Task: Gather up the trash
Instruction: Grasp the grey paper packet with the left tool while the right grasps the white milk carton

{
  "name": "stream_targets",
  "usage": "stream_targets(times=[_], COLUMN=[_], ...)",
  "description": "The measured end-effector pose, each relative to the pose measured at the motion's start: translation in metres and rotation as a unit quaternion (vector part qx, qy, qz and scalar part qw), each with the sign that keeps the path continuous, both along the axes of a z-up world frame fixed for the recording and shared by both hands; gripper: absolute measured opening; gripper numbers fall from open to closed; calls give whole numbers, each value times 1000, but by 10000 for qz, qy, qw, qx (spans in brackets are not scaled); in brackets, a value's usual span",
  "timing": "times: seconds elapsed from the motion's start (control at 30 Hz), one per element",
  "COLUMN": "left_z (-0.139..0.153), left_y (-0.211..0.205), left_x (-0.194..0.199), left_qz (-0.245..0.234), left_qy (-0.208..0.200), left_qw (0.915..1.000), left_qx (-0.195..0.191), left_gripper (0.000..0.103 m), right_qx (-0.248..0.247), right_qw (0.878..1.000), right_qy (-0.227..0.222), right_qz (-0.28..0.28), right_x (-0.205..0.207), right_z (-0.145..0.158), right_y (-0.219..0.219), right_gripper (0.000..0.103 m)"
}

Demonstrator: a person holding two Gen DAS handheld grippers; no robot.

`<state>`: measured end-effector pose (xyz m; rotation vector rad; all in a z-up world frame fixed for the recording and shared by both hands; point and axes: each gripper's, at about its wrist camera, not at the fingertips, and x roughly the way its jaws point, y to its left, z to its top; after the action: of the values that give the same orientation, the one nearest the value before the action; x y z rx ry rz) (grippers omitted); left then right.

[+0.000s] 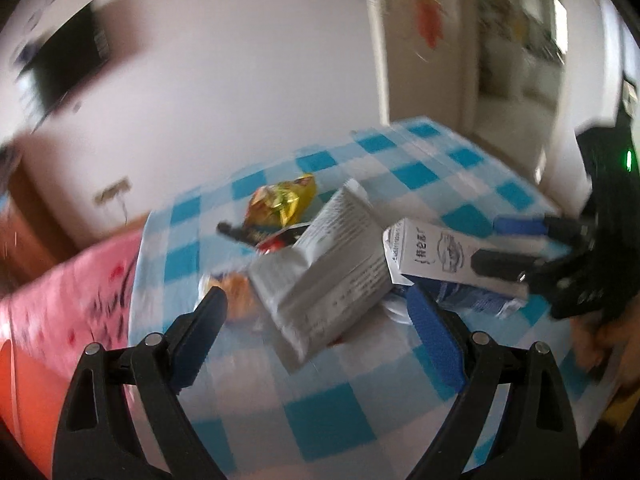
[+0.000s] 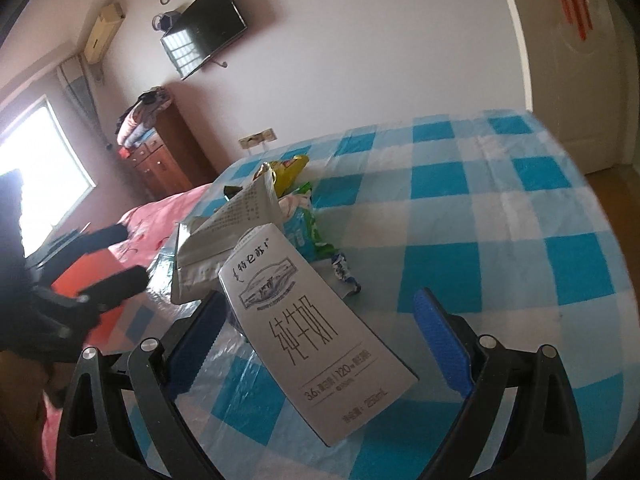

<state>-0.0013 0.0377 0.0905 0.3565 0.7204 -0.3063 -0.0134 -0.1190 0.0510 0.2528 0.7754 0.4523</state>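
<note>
The right tongs (image 2: 320, 344) stand spread wide, and the white rectangular milk carton with grey Chinese lettering (image 2: 316, 344) lies tilted between the 2 fingers, its top end leaning toward the black left finger while the blue-padded right finger (image 2: 440, 344) stands clear of it. Nothing is clamped, so a close from here could catch the carton across a corner; it would likely twist or squirt forward out of the pads.

The left tongs (image 1: 316, 332) are also released, empty, hovering ahead of a crumpled silver foil pouch with printed text (image 1: 320, 268) that rises just beyond their tips. The left view is heavily blurred, so fine contact there cannot be judged.

Beyond the pouch, farther from both tongs, lie a yellow crinkled snack wrapper (image 1: 280, 200) and, seen from the right wrist, green and blue plastic wrappers (image 2: 308, 228). All rest on the desk covered in a blue-and-white checked cloth (image 2: 500, 208).

The pouch leans against the carton's far end; lifting either first may drag or topple the other, scattering light wrappers. The 2 tongs also work close together, so a collision between them is a fair risk.
</note>
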Motion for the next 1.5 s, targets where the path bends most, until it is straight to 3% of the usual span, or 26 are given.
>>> stream_targets(times=[0.13, 0.2, 0.63, 1.07, 1.5], left_z=[-16, -24, -50, -59, -49], left_y=[-14, -16, -33, -46, -34], left_x=[12, 19, 40, 58, 61], left_qz=[-461, -626, -1328, -1507, -863], left_qy=[-51, 21, 82, 139, 177], left_qw=[9955, 9925, 9714, 9656, 9871], left_qx=[829, 1051, 1968, 2113, 1339], left_gripper=[92, 92, 92, 92, 84], right_qx=[63, 99, 244, 203, 156], right_qw=[9999, 9998, 9980, 9965, 9969], right_qy=[36, 83, 221, 254, 209], right_qz=[116, 155, 539, 765, 747], right_x=[3, 6, 8, 9, 7], right_z=[-2, -5, -11, -12, -10], right_y=[-3, -3, 3, 9, 8], right_gripper=[93, 93, 93, 93, 93])
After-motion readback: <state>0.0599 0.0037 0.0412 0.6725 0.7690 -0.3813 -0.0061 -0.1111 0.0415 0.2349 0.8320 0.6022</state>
